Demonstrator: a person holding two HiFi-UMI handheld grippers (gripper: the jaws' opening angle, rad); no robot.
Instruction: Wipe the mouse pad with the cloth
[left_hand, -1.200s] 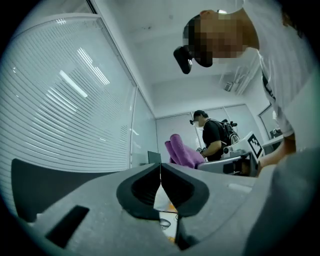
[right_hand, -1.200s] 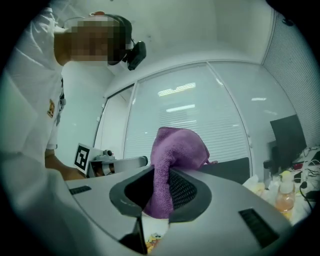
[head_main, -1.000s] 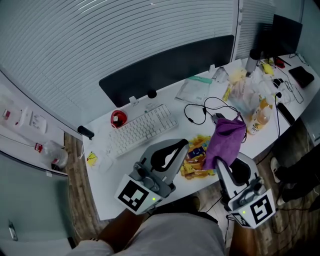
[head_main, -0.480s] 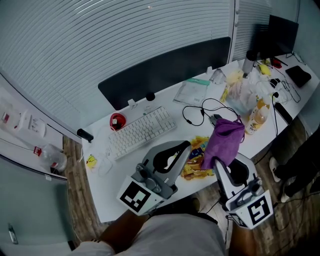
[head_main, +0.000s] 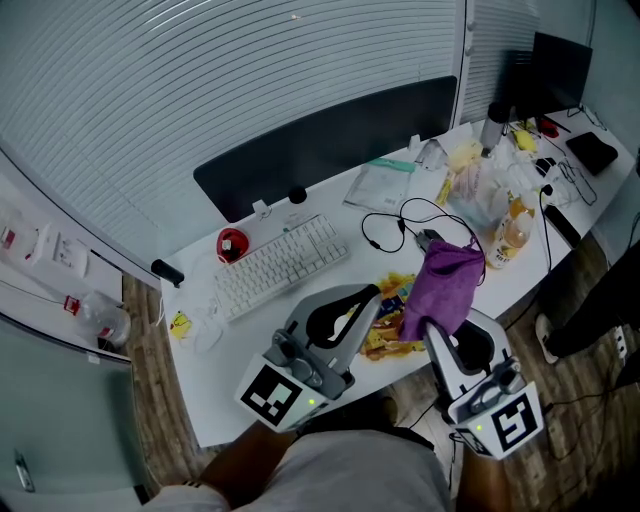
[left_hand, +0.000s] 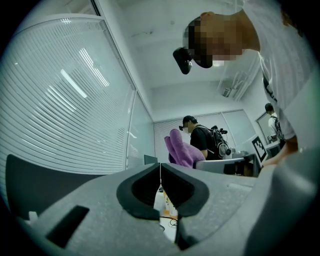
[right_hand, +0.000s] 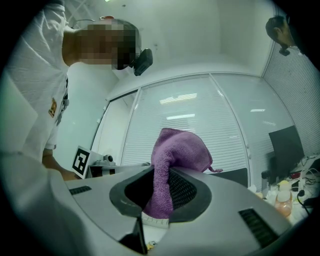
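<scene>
Right tool (right_hand: 165, 187) pinching a soft purple microfibre cloth (head_main: 445, 285) above a cluttered white counter (head_main: 225, 370).
The cloth looks light and limp. It is gripped by a bunched fold at its near end, and its length runs on past the jaws, away from the person. The long black mouse pad (head_main: 330, 140) lies well apart along the counter's back edge, long axis left to right. The left tool (left_hand: 160, 175) is pressed together and empty.

The keyboard (head_main: 282, 263) lies before the mouse pad (head_main: 330, 140) on the desk (head_main: 212, 392).
</scene>
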